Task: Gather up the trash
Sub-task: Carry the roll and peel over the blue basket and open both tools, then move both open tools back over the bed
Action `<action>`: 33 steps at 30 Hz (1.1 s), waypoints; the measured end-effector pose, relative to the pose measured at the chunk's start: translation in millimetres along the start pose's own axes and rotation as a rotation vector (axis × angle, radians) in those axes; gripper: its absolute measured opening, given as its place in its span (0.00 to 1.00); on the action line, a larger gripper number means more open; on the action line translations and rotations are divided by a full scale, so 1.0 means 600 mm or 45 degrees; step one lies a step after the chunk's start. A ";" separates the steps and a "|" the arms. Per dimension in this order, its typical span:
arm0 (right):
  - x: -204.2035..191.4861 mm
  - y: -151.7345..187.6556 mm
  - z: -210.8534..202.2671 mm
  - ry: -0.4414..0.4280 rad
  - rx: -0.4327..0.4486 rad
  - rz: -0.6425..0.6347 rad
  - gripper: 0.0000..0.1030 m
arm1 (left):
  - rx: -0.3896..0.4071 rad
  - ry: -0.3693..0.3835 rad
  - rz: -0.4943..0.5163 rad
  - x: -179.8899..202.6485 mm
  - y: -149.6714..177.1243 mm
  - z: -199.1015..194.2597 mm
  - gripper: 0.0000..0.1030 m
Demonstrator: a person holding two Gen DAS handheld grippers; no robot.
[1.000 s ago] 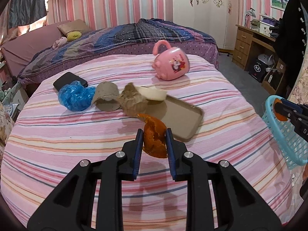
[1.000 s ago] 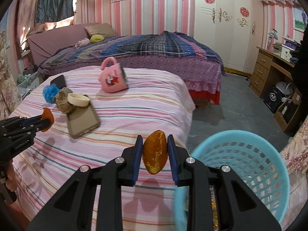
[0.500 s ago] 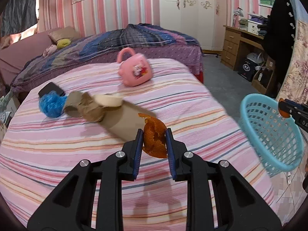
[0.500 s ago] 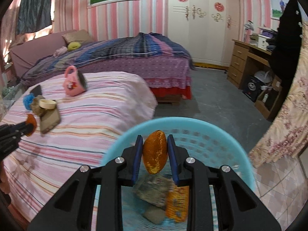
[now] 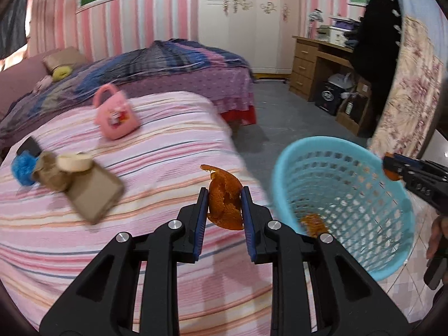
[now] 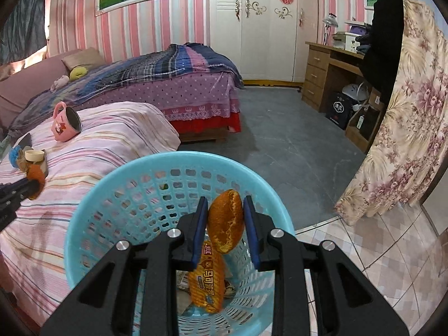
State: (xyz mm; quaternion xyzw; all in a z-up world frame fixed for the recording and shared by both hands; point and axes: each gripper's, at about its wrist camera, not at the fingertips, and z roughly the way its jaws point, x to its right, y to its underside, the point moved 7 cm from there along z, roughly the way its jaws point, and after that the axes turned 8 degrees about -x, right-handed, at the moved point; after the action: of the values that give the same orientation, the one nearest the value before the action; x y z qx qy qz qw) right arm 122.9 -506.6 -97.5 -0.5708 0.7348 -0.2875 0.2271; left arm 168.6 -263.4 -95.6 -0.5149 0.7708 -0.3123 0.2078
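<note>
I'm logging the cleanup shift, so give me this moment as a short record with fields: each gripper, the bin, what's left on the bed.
left gripper: shut on orange peel, over the striped bed
right gripper: shut on second peel piece, above the blue basket
basket contents: orange snack wrapper, other scraps
left on bed: pink mug, blue wad, brown paper, tape roll, tan tray

Left gripper: angled downward, jaws partly closed, both pads pressing on a piece of orange peel. Right gripper: angled downward, jaws likewise clamped on a second orange peel.
</note>
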 end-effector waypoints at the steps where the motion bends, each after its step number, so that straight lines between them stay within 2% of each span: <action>1: 0.006 0.003 -0.001 0.003 -0.001 -0.002 0.26 | 0.008 0.007 0.018 0.016 -0.002 0.003 0.22; 7: 0.012 0.008 0.005 0.004 -0.001 -0.015 0.26 | -0.014 0.071 0.077 0.086 -0.013 0.029 0.22; 16: 0.033 0.007 0.006 0.019 0.011 0.052 0.26 | -0.028 0.135 0.135 0.149 -0.027 0.049 0.25; 18: 0.031 0.005 0.006 0.022 0.013 0.049 0.26 | -0.024 0.129 0.151 0.154 -0.029 0.051 0.41; 19: 0.031 0.005 0.007 0.025 0.013 0.047 0.26 | -0.023 0.125 0.153 0.152 -0.030 0.051 0.59; 20: 0.029 0.004 0.009 0.026 0.013 0.047 0.26 | -0.013 0.114 0.144 0.146 -0.031 0.050 0.71; 23: 0.028 0.001 0.011 0.028 0.013 0.047 0.26 | 0.010 0.083 0.121 0.123 -0.031 0.044 0.81; 29: 0.014 -0.005 0.012 0.045 0.024 0.050 0.27 | 0.021 0.016 0.036 0.050 -0.034 0.032 0.90; 31: 0.006 -0.009 0.012 0.048 0.030 0.057 0.41 | 0.023 0.001 0.012 0.027 -0.034 0.026 0.90; 32: -0.001 -0.012 0.010 0.061 0.041 0.060 0.63 | 0.027 -0.011 0.003 0.015 -0.033 0.022 0.91; 33: -0.012 -0.017 0.010 0.072 0.050 0.057 0.70 | 0.032 -0.026 -0.002 0.004 -0.032 0.018 0.91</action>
State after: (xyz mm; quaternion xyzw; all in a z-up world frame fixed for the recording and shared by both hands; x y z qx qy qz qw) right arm 135.5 -502.7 -95.0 -0.5415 0.7477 -0.3127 0.2236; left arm 187.5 -273.5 -89.7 -0.5161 0.7642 -0.3169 0.2217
